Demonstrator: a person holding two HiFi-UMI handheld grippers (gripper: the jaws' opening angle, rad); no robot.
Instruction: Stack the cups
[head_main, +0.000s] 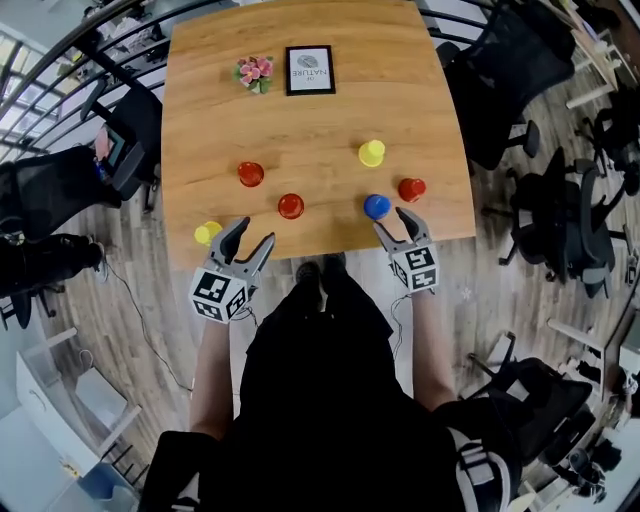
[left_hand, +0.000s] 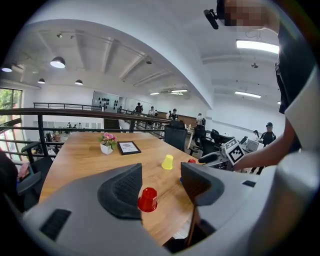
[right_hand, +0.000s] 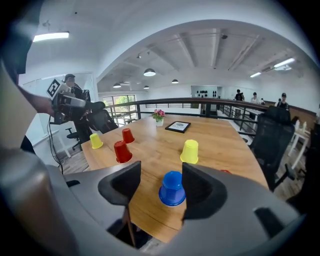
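Several upturned cups stand on the wooden table (head_main: 320, 110). There are two yellow cups (head_main: 372, 153) (head_main: 208, 233), three red cups (head_main: 251, 174) (head_main: 291, 206) (head_main: 412, 189) and a blue cup (head_main: 377, 207). My right gripper (head_main: 392, 222) is open at the table's front edge, just short of the blue cup (right_hand: 173, 188), which shows between its jaws without touching them. My left gripper (head_main: 255, 232) is open and empty at the front left, between the near yellow cup and a red cup (left_hand: 148, 199) that stands ahead of its jaws.
A framed picture (head_main: 310, 69) and a small pot of pink flowers (head_main: 255, 73) stand at the table's far end. Black office chairs (head_main: 505, 80) are on the right, another chair (head_main: 130, 140) on the left, and a railing (right_hand: 150, 104) behind the table.
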